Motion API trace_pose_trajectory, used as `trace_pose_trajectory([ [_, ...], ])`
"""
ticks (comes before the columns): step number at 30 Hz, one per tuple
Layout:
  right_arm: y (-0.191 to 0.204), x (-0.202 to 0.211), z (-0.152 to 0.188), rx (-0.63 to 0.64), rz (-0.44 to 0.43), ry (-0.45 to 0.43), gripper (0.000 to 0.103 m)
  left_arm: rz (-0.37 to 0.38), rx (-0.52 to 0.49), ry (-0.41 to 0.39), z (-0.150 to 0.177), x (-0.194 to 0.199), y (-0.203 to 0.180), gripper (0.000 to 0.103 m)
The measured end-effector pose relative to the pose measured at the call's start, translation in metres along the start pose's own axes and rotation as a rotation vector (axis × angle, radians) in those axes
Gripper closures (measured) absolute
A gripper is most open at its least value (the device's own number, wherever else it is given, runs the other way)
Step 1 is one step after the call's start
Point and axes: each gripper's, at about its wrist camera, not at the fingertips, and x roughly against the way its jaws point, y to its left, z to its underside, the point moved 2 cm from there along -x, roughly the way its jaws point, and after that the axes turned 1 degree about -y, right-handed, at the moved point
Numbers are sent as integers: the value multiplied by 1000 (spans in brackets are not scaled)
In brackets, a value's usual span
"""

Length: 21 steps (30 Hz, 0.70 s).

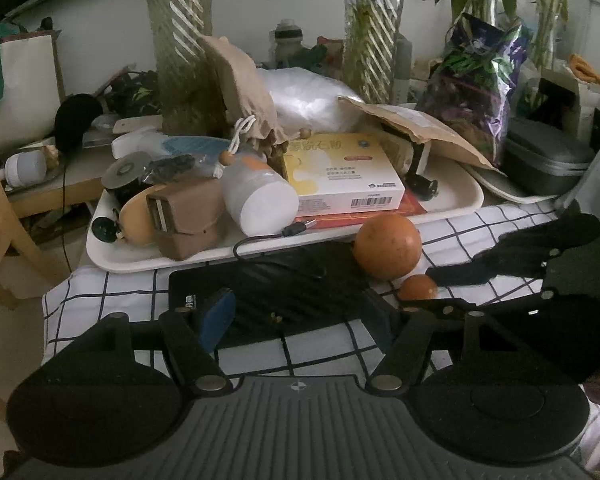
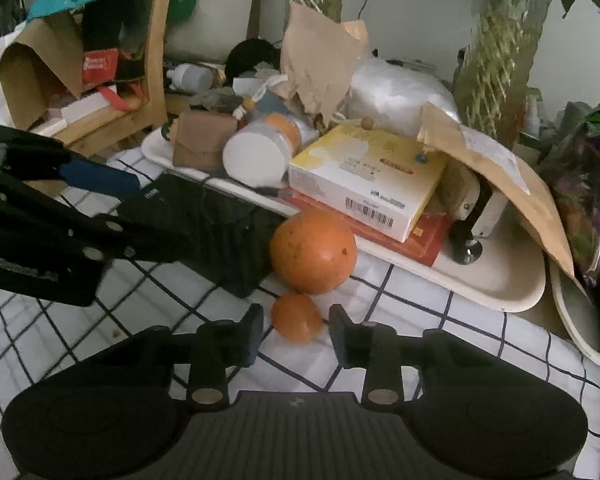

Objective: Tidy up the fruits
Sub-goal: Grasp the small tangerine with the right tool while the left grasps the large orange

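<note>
The right gripper (image 2: 296,330) brackets the small orange (image 2: 297,317), jaws apart, not yet pinching it; left gripper (image 1: 296,322) half-open, empty.

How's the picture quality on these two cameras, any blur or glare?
Left wrist view: dim, dark corners, fisheye bows the tray rim. Right wrist view: equally dim, checked cloth lines smear at lower left, faint sheen on the large orange.

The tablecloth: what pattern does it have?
White tablecloth with a dark grid; right wrist view.
</note>
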Motion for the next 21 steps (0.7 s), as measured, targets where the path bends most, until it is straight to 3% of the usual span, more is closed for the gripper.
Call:
trace_pose_trajectory([
  [8, -4, 22, -1, 28, 0, -2, 77, 71, -19, -63, 2, -1, -10, 36],
  [13, -23, 38, 6, -7, 21, -6, 77, 115, -98, -100, 5, -5, -31, 36],
  [21, -50, 55, 21, -49, 42, -9, 77, 86, -177, -141, 0, -31, -54, 36],
])
